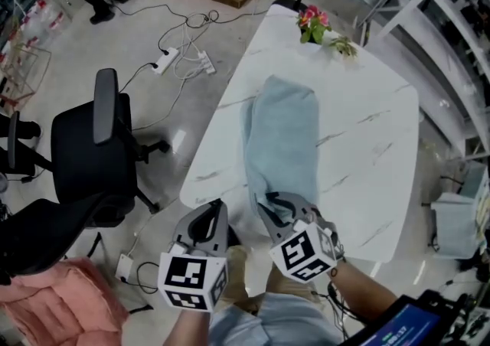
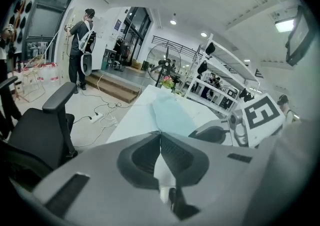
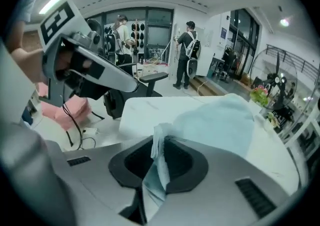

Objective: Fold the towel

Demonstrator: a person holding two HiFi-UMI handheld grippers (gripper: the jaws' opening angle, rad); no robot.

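Where towel (image 1: pixel 283 138) sits: on white marble-look table (image 1: pixel 375 107), mid-frame in head view, nearer table's left edge.
Towel look: light blue, lying as a narrow strip, seems doubled lengthwise; left side slightly rumpled.
Long axis: runs from bottom-centre up to upper-centre of head view, approx. along table's length.
Far end: rounded, flat on tabletop, pointing twd flowers (image 1: pixel 315 24) at table's far corner.
Near end: at table's near edge, bunched & lifted off the top, gathered into R gripper (image 1: pixel 274 204).
R gripper grip: jaws closed down to a narrow gap on towel's near end. R gripper view (image 3: pixel 159 142) shows folds of cloth (image 3: pixel 220 120) pinched betw. pads, sticking up above them & hanging below.
L gripper (image 1: pixel 219 207): jaws fully together, nothing betw. them. L gripper view (image 2: pixel 160 136) shows pads meeting in one line, towel (image 2: pixel 172 114) lying beyond the tips.
L gripper place: lower-centre of head view, just left of R gripper, at table's near-left edge, apart from towel.
Off table: black office chair (image 1: pixel 92 153) at left of head view; power strip (image 1: pixel 165 60) w/ cables on floor, upper left.
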